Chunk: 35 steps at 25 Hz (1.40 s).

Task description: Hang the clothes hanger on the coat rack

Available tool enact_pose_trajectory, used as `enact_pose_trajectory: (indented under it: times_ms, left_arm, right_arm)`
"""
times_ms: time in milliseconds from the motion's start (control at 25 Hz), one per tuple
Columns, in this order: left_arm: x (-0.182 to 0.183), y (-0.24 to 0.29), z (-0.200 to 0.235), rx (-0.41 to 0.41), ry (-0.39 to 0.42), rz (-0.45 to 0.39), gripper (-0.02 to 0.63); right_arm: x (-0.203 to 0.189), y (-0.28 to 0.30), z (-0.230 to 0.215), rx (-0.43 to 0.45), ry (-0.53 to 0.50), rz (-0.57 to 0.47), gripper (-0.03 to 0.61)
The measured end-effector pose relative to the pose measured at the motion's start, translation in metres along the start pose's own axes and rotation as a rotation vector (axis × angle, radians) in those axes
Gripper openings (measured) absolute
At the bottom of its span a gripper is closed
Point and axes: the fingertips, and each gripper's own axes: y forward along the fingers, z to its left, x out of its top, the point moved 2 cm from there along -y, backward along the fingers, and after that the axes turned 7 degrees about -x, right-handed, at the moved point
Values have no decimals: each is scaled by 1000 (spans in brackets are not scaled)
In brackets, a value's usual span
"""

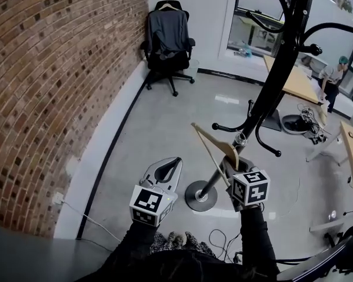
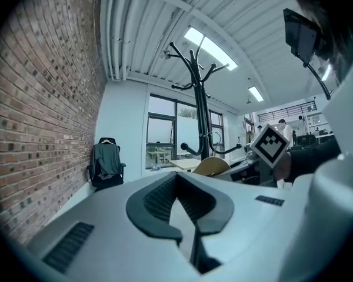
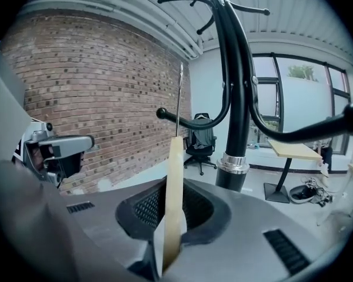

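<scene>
While the right gripper (image 1: 230, 163) is clamped on the lower edge of the wooden clothes hanger (image 1: 214, 143), the hanger stands edge-on between its jaws, wire hook pointing up. Hanger sits just beside the black pole of the coat rack (image 1: 277, 75), near the silver collar and the lowest curved pegs, not hooked on any peg. Left gripper (image 1: 176, 162) level alongside, jaws together on nothing (tips meet, hollow loop behind them). Rack's round base (image 1: 200, 196) on grey floor below. Brick wall (image 1: 53, 93) to the left; office chair (image 1: 167, 40) draped with a dark garment in the far corner.
</scene>
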Motion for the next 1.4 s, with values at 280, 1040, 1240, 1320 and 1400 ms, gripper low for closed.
enact_pose_trajectory:
  times_ms: [280, 1040, 1240, 1320, 1400]
  left_arm:
    - [-8, 12, 16, -8, -14, 17, 8]
    - [-21, 13, 9, -30, -27, 60, 8]
    - [-19, 11, 5, -16, -27, 56, 8]
    - [-18, 12, 2, -13, -25, 53, 8]
    - [-16, 11, -1, -10, -21, 50, 8]
  right_arm:
    - [-11, 36, -13, -4, 56, 68, 55]
    - [-29, 70, -12, 16, 63, 111, 57]
    - [-19, 64, -13, 33, 70, 58, 107]
    - [-9, 56, -16, 21, 81, 13, 152]
    - [-2, 47, -18, 5, 72, -15, 181]
